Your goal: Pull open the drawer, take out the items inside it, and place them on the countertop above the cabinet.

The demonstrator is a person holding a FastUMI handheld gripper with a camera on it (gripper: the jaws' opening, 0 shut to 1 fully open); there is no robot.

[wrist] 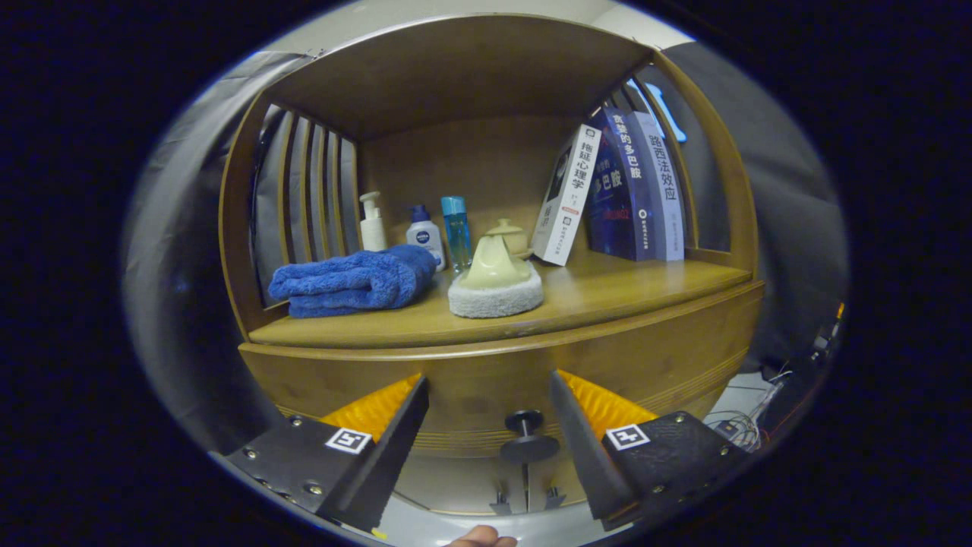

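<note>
- Between the spread fingers of the gripper (pixel 490 395), the drawer knob (pixel 528 434) sits nearer the right finger, touched by neither
- Behind the knob, the drawer (pixel 486 380) front looks closed, under the countertop (pixel 607 292)
- On the countertop lie a folded blue towel (pixel 353 281), a pale scrubber with a fluffy pad (pixel 496 285), three bottles (pixel 425 235) and a small lidded pot (pixel 509 232)
- Books (pixel 615 190) lean at the right end

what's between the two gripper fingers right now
In the gripper view, the drawer's dark round knob sits between the open gripper fingers, nearer the right one, untouched, against the wooden drawer front.
</note>
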